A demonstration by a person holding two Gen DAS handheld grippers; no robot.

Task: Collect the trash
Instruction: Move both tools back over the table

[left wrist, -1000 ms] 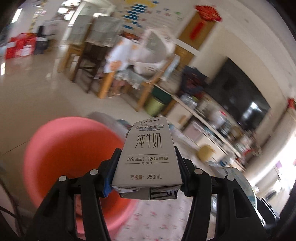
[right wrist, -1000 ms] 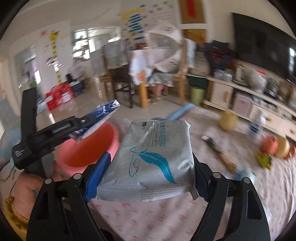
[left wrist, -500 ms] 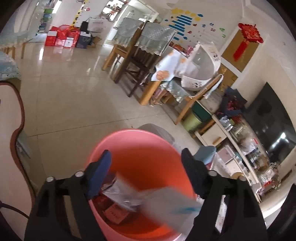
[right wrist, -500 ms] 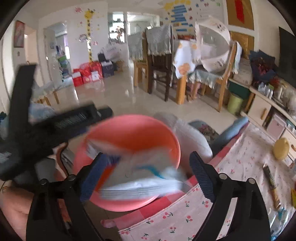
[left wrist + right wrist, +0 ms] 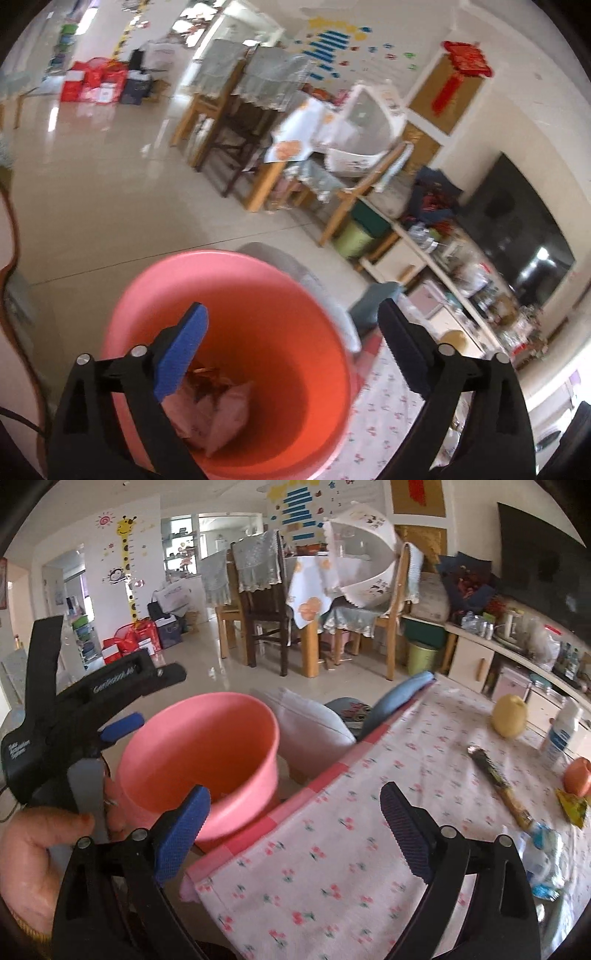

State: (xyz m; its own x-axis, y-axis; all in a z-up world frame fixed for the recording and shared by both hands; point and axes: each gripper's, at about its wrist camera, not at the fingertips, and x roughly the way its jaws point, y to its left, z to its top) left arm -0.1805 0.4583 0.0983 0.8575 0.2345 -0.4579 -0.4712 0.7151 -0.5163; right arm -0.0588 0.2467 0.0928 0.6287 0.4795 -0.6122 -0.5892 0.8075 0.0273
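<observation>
1. Trash lies at the bottom of the pink bucket (image 5: 236, 295): crumpled pale wrappers (image 5: 221, 410) and some brownish scraps, blurred in the left wrist view.
2. Pink bucket stands on the floor just beside the corner of the worktop (image 5: 332, 849), which wears a white cloth with small cherry prints and a pink checked border.
3. At the far left of the right wrist view a person's hand (image 5: 40, 853) grips the handle of the left hand-held gripper (image 5: 147, 694), which reaches toward the bucket's rim.
4. Left hand-held gripper (image 5: 291, 332), seen through its own camera, hangs over the bucket's mouth with its jaws spread wide; they have just been opening and nothing is between them.
5. Right hand-held gripper (image 5: 295, 812) is over the worktop's corner, its blue left pad in front of the bucket's wall. Its jaws also stand wide, have just been opening, and hold nothing.
6. Behind the bucket a pale grey cushion (image 5: 314, 727) and a blue one (image 5: 399, 698) lie against the worktop's edge.
7. Further right on the cloth lie a long dark-and-yellow wrapper (image 5: 498, 786), a yellow pear-like fruit (image 5: 509, 716), a white bottle with a blue label (image 5: 561, 734), an orange fruit (image 5: 578, 775), a yellow packet (image 5: 574, 806) and a crumpled blue-and-white wrapper (image 5: 543, 864) near the right edge.
</observation>
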